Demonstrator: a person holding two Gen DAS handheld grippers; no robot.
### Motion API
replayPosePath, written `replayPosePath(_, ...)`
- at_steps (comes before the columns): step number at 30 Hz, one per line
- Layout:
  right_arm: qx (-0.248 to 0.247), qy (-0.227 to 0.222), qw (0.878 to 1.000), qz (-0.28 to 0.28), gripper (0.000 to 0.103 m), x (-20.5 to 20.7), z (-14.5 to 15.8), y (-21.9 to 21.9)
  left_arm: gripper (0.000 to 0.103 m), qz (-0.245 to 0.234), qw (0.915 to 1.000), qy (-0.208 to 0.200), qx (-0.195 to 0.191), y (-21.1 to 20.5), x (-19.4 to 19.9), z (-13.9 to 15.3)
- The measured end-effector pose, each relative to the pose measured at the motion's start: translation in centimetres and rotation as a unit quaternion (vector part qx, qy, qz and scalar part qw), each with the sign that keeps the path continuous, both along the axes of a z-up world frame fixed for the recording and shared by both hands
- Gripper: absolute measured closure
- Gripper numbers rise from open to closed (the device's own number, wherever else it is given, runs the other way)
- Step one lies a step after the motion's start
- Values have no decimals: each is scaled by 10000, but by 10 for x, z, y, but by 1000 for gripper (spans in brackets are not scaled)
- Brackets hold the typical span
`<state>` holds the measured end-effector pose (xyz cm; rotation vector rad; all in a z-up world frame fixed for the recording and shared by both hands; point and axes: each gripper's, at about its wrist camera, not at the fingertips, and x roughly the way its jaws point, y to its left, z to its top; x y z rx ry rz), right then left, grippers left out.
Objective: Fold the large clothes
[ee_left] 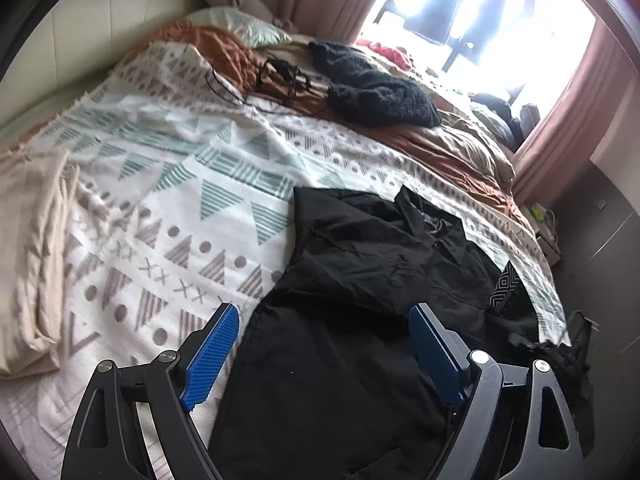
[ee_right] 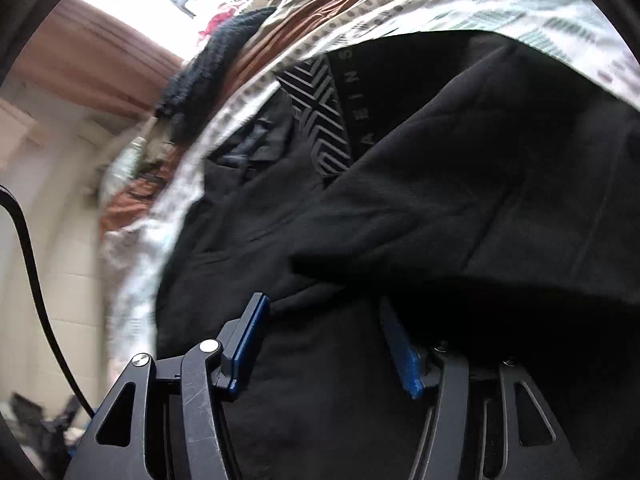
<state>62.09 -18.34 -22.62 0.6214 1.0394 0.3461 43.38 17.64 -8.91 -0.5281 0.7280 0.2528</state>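
A large black garment lies spread on the patterned white bedspread, collar toward the far side, a grey geometric print at its right edge. My left gripper hovers over its near left part, blue pads wide apart, nothing between them. In the right wrist view the same black garment fills the frame, with a thick fold lying across it. My right gripper is low over the cloth and open. The fold's edge covers the top of its right finger, and no cloth is pinched between the pads.
A folded beige cloth lies at the bed's left edge. A dark knit garment and black cords lie farther up the bed, near a pillow. A bright window and pink curtains stand beyond. A black cable hangs at left.
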Motion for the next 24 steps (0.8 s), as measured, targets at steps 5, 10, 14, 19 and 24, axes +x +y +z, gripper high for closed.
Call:
replayPosePath(5,23,9,9989,-471,29,-17,2,-33,15,52,10000,37,60,-3,-8,0)
replayPosePath(10,184,-84,9951,-966,29,-28,9,-81,15,17,9998,136,169,-10,-8,-5)
replayPosePath(14,416,-91,9895,-1378,29,-36,8,-118,15,8,9998,151,164,-14,-8,-7)
replayPosePath(19,662,-12,9797,-1893,29,-40,1,-157,15,-119,9994,230,222,-23,2,-11)
replayPosePath(24,808,135,9724,-2183,29,-33,-12,-173,15,-221,9989,339,233,-28,13,-20)
